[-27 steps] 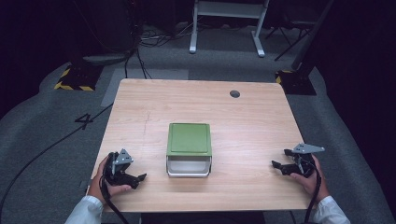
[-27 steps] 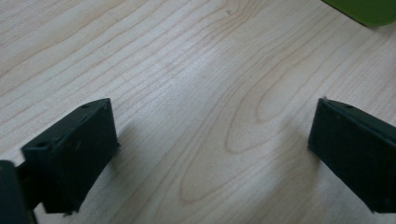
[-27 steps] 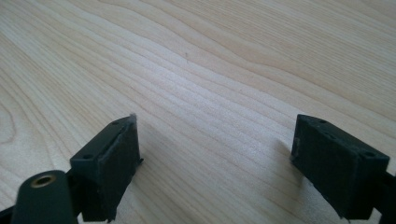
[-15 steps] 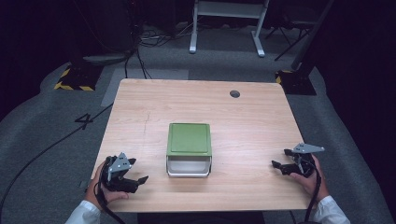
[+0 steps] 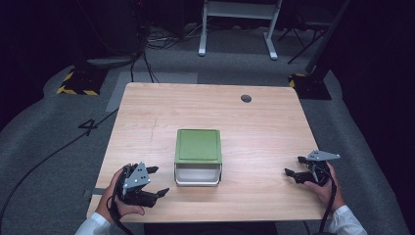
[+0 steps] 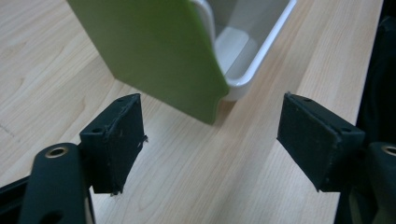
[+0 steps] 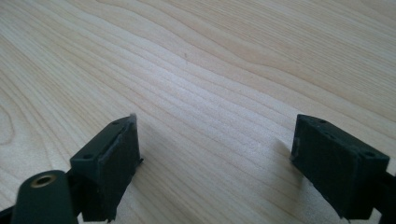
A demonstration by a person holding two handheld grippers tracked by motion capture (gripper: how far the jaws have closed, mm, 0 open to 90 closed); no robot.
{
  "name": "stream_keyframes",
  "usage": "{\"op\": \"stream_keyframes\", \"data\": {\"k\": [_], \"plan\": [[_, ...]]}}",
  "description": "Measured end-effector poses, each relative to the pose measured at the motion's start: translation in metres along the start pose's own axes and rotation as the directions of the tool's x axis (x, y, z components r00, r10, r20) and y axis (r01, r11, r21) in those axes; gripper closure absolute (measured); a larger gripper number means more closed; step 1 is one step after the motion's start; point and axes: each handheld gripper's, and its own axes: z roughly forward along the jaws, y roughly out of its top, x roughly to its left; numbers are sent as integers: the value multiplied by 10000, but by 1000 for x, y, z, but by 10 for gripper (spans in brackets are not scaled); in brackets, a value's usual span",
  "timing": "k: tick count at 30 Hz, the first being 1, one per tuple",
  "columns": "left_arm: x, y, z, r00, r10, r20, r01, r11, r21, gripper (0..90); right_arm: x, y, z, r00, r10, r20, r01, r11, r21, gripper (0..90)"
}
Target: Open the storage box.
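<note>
A white box with a flat green lid sits in the middle of the wooden table. My left gripper is held low near the front left edge, a short way left of the box, with its jaws open toward it and nothing between them. In the left gripper view, the gripper frames bare wood, with the green lid and the hollow white box body just beyond. My right gripper rests open at the front right, well clear of the box. In the right gripper view, the gripper looks at bare wood.
A dark round cable hole sits in the table's far right part. Beyond the table, the grey floor holds cables, a white frame's legs and yellow-black striped blocks. Wide bare wood surrounds the box.
My left hand has slid slightly toward the front edge and turned, so the left gripper now points at the box. The right gripper and the box have stayed put.
</note>
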Motion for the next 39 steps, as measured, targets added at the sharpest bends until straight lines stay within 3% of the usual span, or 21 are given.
{"op": "stream_keyframes", "data": {"k": [13, 19, 24, 30, 36, 39], "plan": [[-21, 31, -2, 9952, 700, 690, -633, 9934, -955, 262, 0, 0, 0, 10000, 0, -1, 0, 10000, 1, 154], [-35, 46, 5, 9853, 1265, 1151, -1133, 9869, -1145, 275, 0, 0, 0, 10000, 2, -1, -2, 10000, 1, 155], [-42, 56, 22, 9757, 1596, 1503, -1483, 9854, -833, 300, 0, 0, 0, 10000, -1, -1, 1, 10000, 0, 155], [-43, 62, 40, 9709, 1722, 1667, -1655, 9848, -529, 320, 0, 0, 0, 10000, -3, 2, 3, 10000, 2, 155], [-44, 63, 64, 9639, 1845, 1919, -1903, 9817, 118, 337, 0, 0, 0, 10000, -2, -1, 2, 10000, 2, 155], [-45, 63, 70, 9634, 1810, 1979, -1894, 9816, 241, 344, 0, 0, 0, 10000, 0, -2, 0, 10000, 1, 155]]}}
